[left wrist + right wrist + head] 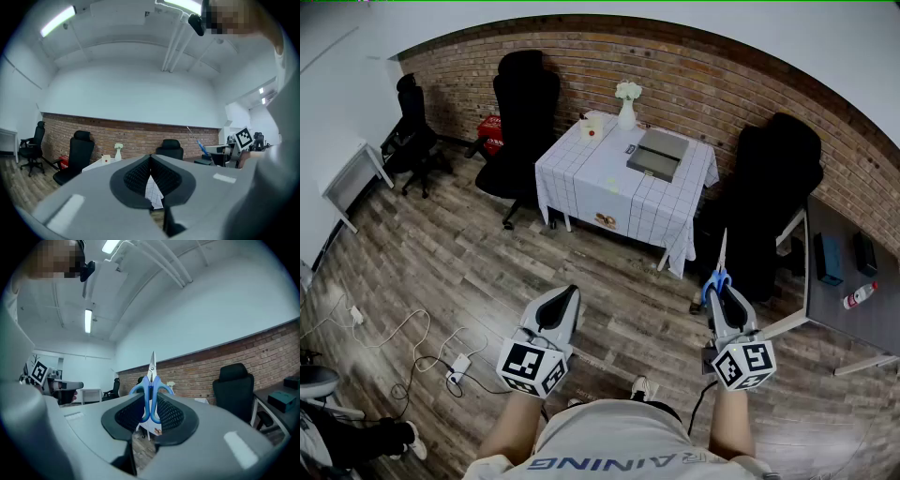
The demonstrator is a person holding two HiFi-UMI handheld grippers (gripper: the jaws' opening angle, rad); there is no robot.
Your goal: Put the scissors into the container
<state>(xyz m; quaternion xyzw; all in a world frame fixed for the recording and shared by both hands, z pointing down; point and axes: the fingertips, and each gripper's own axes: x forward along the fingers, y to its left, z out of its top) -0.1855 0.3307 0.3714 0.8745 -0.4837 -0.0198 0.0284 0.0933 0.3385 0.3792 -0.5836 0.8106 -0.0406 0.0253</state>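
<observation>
Blue-handled scissors [718,269] stand in my right gripper [718,292], which is shut on the handles, with the blades pointing forward and up. In the right gripper view the scissors [151,387] rise upright from between the jaws of the right gripper [151,401]. My left gripper [568,296] is shut with nothing in it, and its jaws meet in the left gripper view [150,159]. A flat grey container [656,155] lies on the white checked table [600,183], well ahead of both grippers. Both grippers hang over the wooden floor in front of the person.
On the table stand a white vase with flowers [626,106] and a small cup [592,126]. Black office chairs [525,122] [773,202] flank the table. A grey side table [848,281] at the right holds a bottle [860,296]. Cables [412,356] lie on the floor at left.
</observation>
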